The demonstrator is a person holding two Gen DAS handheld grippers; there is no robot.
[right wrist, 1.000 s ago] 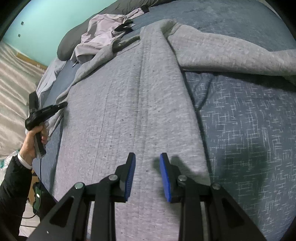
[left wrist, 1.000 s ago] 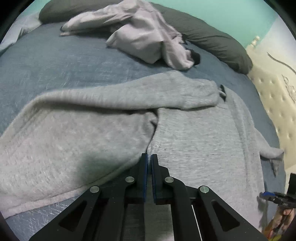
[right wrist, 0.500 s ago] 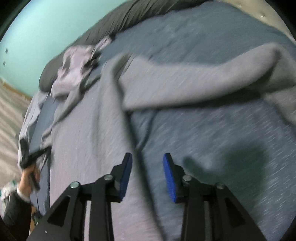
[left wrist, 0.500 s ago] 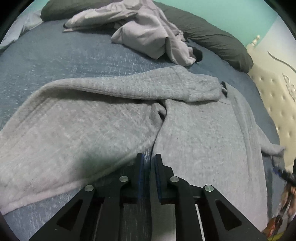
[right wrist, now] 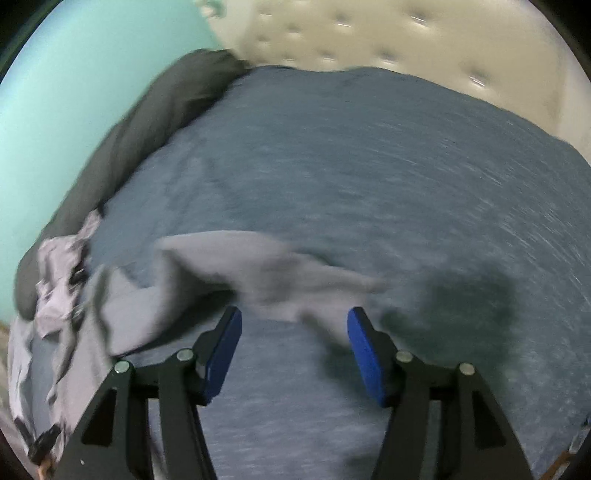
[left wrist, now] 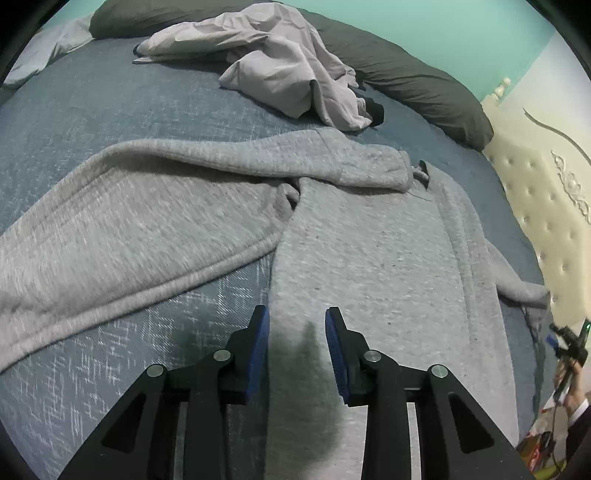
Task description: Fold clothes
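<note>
A grey sweater (left wrist: 369, 251) lies spread on the blue bedspread (left wrist: 110, 110), with one sleeve (left wrist: 240, 158) folded across its body. My left gripper (left wrist: 297, 332) hovers over the sweater's near edge. Its jaws are opening and no cloth is between the pads. In the blurred right wrist view, my right gripper (right wrist: 293, 332) is over the bedspread (right wrist: 369, 166). Its jaws are opening too, with nothing pinched. The grey sleeve end (right wrist: 258, 266) lies just ahead of its fingertips. A hand holds the right gripper (left wrist: 567, 341) at the far right edge of the left wrist view.
A crumpled lilac garment (left wrist: 280, 62) lies at the far side of the bed against a long dark pillow (left wrist: 413, 85). A cream tufted headboard (left wrist: 543, 206) bounds the bed on the right. The right wrist view shows the same headboard (right wrist: 369, 33), pillow (right wrist: 147, 129) and lilac garment (right wrist: 59, 280).
The left jaws went from shut to parted, and the gripper drew back along the sweater. The right gripper swung fast from the sweater's body to the sleeve end, rolling, with its jaws widening.
</note>
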